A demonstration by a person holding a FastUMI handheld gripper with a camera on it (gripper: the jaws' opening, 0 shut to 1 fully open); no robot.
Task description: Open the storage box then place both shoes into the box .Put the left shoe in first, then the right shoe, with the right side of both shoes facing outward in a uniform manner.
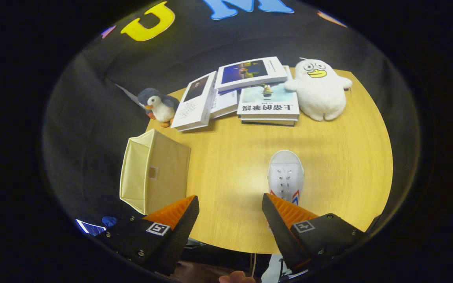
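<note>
Fingers stand wide apart with nothing between them, hovering over the near part of the wooden bench. I see one white shoe lying flat on the bench just ahead of the right-hand finger, toe pointing away toward the books, its heel end hidden behind that finger. The cream storage box sits at the bench's left rim, beyond the left-hand finger and well apart from the shoe; I cannot tell from here whether it has a lid or which face is open.

I judge the shoe to be light canvas with a rubber toe cap: soft on the upper, stiffer along the sole. I would take it across the middle, one finger on each sidewall near the laces, since the toe cap looks smooth and likely to slip. The box looks like thin fabric, so I expect it to slide or fold if nudged. A toy penguin and a white plush duck flank the books, clear of the work.
</note>
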